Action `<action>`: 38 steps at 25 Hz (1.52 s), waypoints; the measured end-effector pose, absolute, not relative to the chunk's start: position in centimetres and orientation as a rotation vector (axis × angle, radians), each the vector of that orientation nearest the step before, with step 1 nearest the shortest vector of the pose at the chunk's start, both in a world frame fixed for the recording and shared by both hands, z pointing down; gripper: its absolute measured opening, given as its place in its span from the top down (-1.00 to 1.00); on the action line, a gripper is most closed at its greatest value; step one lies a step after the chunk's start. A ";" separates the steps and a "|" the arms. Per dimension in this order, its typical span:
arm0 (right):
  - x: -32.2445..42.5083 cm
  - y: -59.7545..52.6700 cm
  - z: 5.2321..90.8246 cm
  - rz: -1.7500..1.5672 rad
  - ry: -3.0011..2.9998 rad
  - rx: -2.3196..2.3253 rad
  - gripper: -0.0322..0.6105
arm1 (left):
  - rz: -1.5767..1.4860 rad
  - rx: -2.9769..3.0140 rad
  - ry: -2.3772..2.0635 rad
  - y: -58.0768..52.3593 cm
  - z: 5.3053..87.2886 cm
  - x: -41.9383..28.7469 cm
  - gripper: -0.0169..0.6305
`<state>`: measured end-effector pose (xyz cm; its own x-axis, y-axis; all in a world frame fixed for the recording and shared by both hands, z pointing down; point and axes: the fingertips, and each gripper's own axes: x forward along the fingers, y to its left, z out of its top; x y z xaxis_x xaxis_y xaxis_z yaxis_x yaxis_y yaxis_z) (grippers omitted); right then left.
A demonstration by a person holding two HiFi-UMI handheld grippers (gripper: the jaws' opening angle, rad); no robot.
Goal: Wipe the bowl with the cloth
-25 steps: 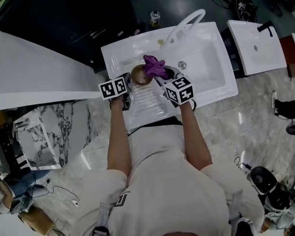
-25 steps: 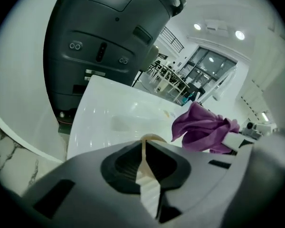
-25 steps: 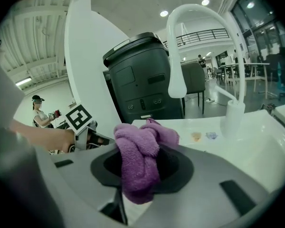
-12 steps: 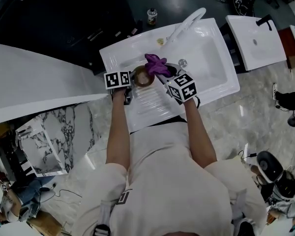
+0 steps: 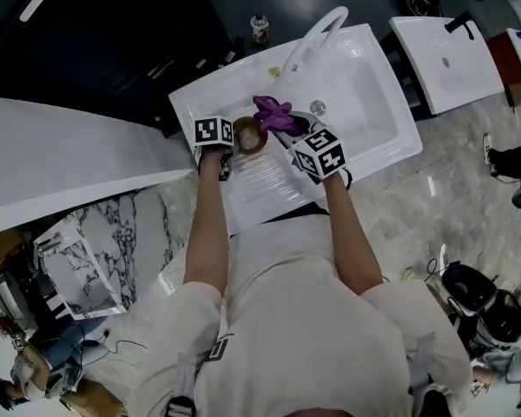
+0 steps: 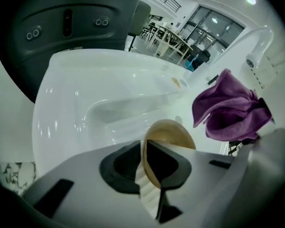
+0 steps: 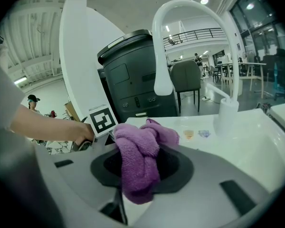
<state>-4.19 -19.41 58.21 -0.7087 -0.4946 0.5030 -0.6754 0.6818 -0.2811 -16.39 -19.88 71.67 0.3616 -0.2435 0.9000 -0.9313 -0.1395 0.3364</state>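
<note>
Head view: shows the left claw (image 5: pixel 233 140) and right claw (image 5: pixel 288 135) over the white sink (image 5: pixel 365 85), with the bowl (image 5: pixel 248 135) between them and the purple cloth (image 5: pixel 276 115) bunched just beside its rim.

Left claw view: has just been closing its jaws and now clamps the bowl's edge between them, holding it tipped up.

Right claw view: pinches the cloth tight, leaving a wad above the tips.

Probably best to press that wad against the bowl and sweep round. Keep the rim grip firm, or risk a twist loose.
</note>
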 end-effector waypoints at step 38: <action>-12.0 -17.9 58.0 -0.136 -2.252 0.639 0.55 | 0.714 2.203 -1.501 -19.2 57.5 -13.4 0.90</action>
